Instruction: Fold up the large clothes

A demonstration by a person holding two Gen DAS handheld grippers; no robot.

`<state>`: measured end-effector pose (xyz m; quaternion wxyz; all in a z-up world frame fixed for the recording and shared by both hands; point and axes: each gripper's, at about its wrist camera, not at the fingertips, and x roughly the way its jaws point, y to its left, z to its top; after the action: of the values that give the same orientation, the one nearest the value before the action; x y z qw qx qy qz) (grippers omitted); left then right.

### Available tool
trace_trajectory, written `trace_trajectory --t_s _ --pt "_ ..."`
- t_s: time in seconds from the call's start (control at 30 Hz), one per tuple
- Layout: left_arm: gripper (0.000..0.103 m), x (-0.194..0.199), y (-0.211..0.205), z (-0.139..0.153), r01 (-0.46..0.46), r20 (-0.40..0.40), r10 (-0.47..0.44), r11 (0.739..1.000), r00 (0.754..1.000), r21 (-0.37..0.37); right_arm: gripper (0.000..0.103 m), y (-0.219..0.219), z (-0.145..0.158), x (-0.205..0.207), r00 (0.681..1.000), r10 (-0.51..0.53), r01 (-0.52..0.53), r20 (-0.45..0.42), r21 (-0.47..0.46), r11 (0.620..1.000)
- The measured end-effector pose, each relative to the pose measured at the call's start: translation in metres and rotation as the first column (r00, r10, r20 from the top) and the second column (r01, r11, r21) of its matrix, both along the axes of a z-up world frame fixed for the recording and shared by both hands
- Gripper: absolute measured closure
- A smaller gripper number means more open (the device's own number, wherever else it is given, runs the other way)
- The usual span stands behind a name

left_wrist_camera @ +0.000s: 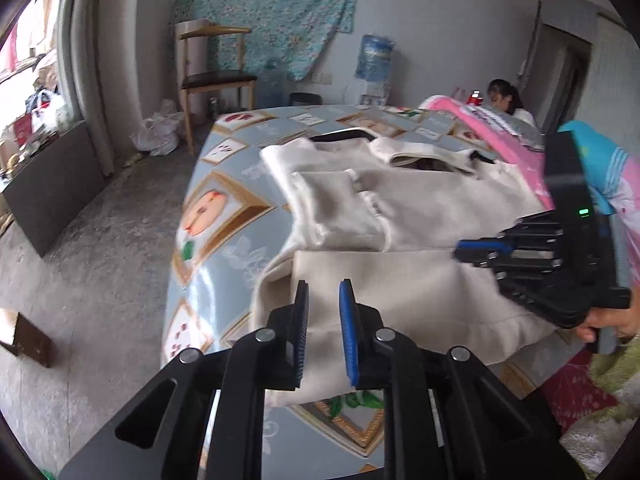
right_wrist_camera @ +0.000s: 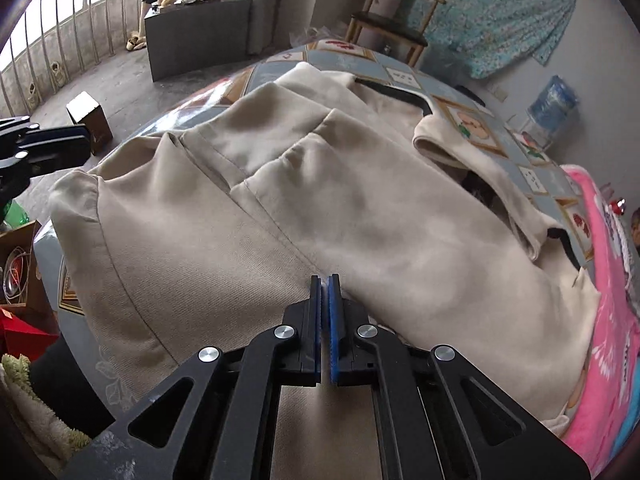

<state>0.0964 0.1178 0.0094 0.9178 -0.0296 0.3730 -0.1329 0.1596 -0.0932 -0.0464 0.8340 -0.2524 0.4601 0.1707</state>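
Large cream plush garment spread soft and floppy across the patterned blue worktop. Right gripper fingers pinched shut at its near hem fold; left gripper fingers slightly apart above the hem, holding nothing. Best grabbed by hem corners.

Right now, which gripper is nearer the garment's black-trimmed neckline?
Right. The right gripper sits on the beige garment mid-body, below the neckline; the left gripper hangs over the hem corner, farther off.
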Motion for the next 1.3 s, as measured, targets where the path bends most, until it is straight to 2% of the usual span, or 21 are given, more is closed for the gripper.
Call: trace_trajectory --t_s 0.07,0.17,0.3,0.37,0.4,0.5,0.57,0.67,0.73,0.77,0.83,0.9,0.97,1.07,1.13,1.3 --pt "0.088 0.006 -0.017 0.000 0.092 -0.030 -0.093 0.995 0.995 -0.032 0.100 0.000 -0.002 -0.002 1.000 -0.014 0.014 0.004 0.008 1.000" --pt "0.088 0.018 -0.046 -0.011 0.175 -0.072 -0.176 0.984 0.982 -0.020 0.100 -0.003 0.002 -0.005 0.999 -0.041 0.041 0.003 0.033 0.999" --pt "0.088 0.033 -0.070 -0.030 0.214 -0.126 -0.212 0.977 0.969 0.003 0.099 -0.015 0.005 -0.001 0.995 -0.094 0.098 -0.035 0.126 0.987" --pt "0.088 0.038 -0.076 -0.041 0.207 -0.162 -0.199 0.977 0.967 0.039 0.099 -0.022 0.006 0.003 0.991 -0.118 0.127 -0.058 0.177 0.976" --pt "0.088 0.038 -0.075 -0.042 0.203 -0.154 -0.195 0.979 0.969 0.035 0.098 -0.025 0.008 0.003 0.989 -0.127 0.139 -0.071 0.204 0.969" --pt "0.088 0.039 -0.073 -0.044 0.194 -0.169 -0.188 0.981 0.968 0.021 0.089 -0.051 0.027 0.002 0.978 -0.180 0.204 -0.104 0.327 0.923" --pt "0.088 0.038 -0.073 -0.044 0.188 -0.169 -0.182 0.982 0.969 0.022 0.080 -0.083 0.050 -0.002 0.963 -0.251 0.270 -0.101 0.406 0.873" --pt "0.088 0.038 -0.075 -0.044 0.176 -0.168 -0.168 0.984 0.971 0.029 0.066 -0.137 0.073 -0.008 0.914 -0.390 0.396 -0.111 0.452 0.800" --pt "0.088 0.037 -0.074 -0.044 0.169 -0.166 -0.162 0.985 0.973 0.028 0.058 -0.171 0.076 -0.011 0.869 -0.466 0.487 -0.170 0.463 0.740" --pt "0.088 0.037 -0.074 -0.044 0.167 -0.164 -0.160 0.986 0.973 0.026 0.057 -0.182 0.075 -0.014 0.855 -0.485 0.510 -0.183 0.466 0.724" --pt "0.088 0.037 -0.073 -0.044 0.163 -0.163 -0.158 0.987 0.974 0.019 0.054 -0.189 0.075 -0.021 0.854 -0.496 0.511 -0.156 0.425 0.747" --pt "0.088 0.037 -0.073 -0.044 0.162 -0.165 -0.157 0.987 0.974 0.016 0.054 -0.180 0.072 -0.024 0.882 -0.452 0.466 -0.131 0.371 0.803" --pt "0.088 0.037 -0.073 -0.044 0.161 -0.164 -0.155 0.987 0.974 0.022 0.054 -0.166 0.064 -0.025 0.915 -0.379 0.404 -0.141 0.329 0.854" --pt "0.088 0.037 -0.075 -0.044 0.162 -0.163 -0.154 0.986 0.975 0.039 0.054 -0.154 0.048 -0.024 0.934 -0.329 0.353 -0.138 0.235 0.905" --pt "0.088 0.037 -0.076 -0.044 0.160 -0.165 -0.151 0.986 0.975 0.043 0.054 -0.155 0.038 -0.023 0.929 -0.347 0.364 -0.132 0.150 0.919" --pt "0.088 0.038 -0.077 -0.044 0.158 -0.164 -0.147 0.986 0.975 0.055 0.054 -0.165 0.023 -0.025 0.909 -0.379 0.399 -0.172 0.105 0.911"
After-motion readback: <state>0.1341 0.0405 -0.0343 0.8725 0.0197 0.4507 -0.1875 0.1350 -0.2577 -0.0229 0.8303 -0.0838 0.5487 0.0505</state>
